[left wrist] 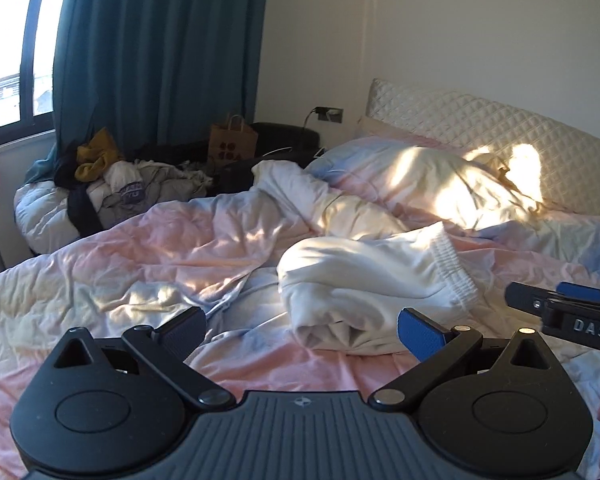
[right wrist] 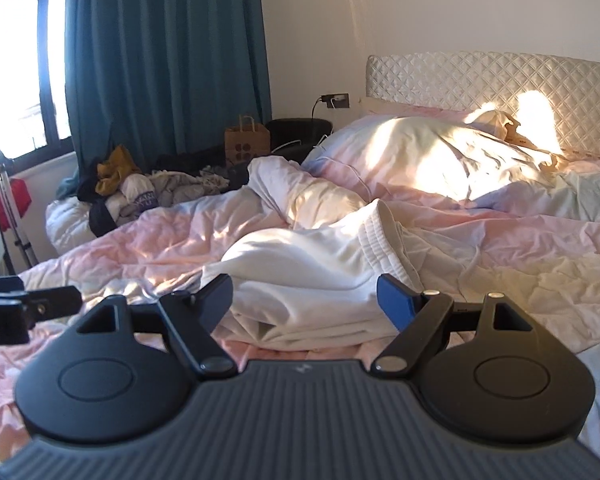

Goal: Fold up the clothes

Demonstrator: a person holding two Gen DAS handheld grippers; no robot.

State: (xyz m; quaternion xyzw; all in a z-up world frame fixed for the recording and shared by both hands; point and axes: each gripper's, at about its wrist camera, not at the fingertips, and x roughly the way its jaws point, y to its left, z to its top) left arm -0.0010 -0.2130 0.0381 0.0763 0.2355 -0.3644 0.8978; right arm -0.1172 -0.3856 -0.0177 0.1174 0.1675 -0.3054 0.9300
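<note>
A white garment with an elastic waistband (left wrist: 372, 276) lies folded into a bundle on the pink and blue duvet (left wrist: 148, 248). It also shows in the right wrist view (right wrist: 312, 276). My left gripper (left wrist: 300, 330) is open and empty, just short of the bundle's near left edge. My right gripper (right wrist: 304, 298) is open and empty, its fingers on either side of the bundle's near edge, above the fabric. The right gripper's tip shows at the right edge of the left wrist view (left wrist: 560, 304).
A pile of other clothes (left wrist: 112, 180) lies at the far left of the bed. A brown paper bag (left wrist: 232, 142) and a black stool stand by the teal curtain (left wrist: 160, 48). A pillow (left wrist: 420, 176) and quilted headboard (left wrist: 480, 120) are at the back right.
</note>
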